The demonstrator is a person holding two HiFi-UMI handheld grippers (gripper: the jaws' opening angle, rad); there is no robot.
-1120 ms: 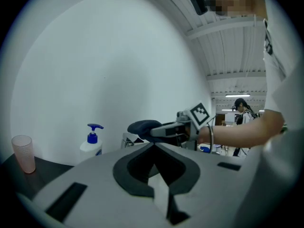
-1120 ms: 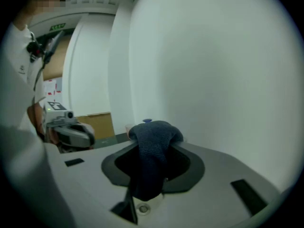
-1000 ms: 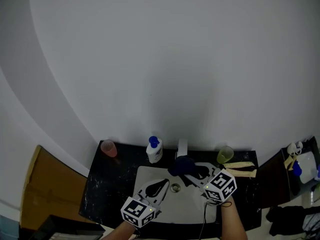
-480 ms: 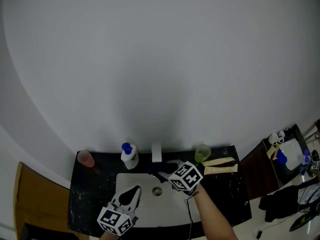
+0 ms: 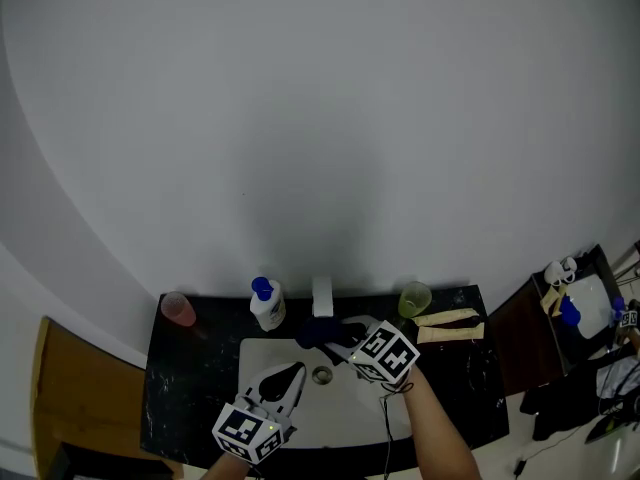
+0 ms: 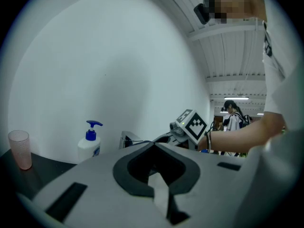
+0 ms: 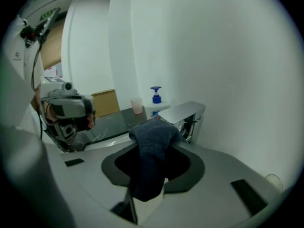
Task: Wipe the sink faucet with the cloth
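Observation:
The chrome faucet (image 5: 322, 296) stands at the back of the white sink (image 5: 345, 418); its flat spout (image 7: 183, 112) shows close up in the right gripper view. My right gripper (image 5: 342, 336) is shut on a dark blue cloth (image 7: 151, 148), whose bunched end (image 5: 318, 330) lies against the spout's front. My left gripper (image 5: 295, 370) hovers over the sink's left half, apart from the faucet. Its jaws (image 6: 154, 145) are shut with nothing between them.
A white soap bottle with a blue pump (image 5: 267, 305) stands left of the faucet, with a pink cup (image 5: 180, 309) farther left. On the black counter (image 5: 200, 368) to the right are a green cup (image 5: 414, 298) and two beige strips (image 5: 448, 326). The drain (image 5: 321, 375) lies mid-basin.
The head view has shifted. My right gripper has tipped downward and sunk a little with the cloth at the faucet. The left gripper stays in about the same place.

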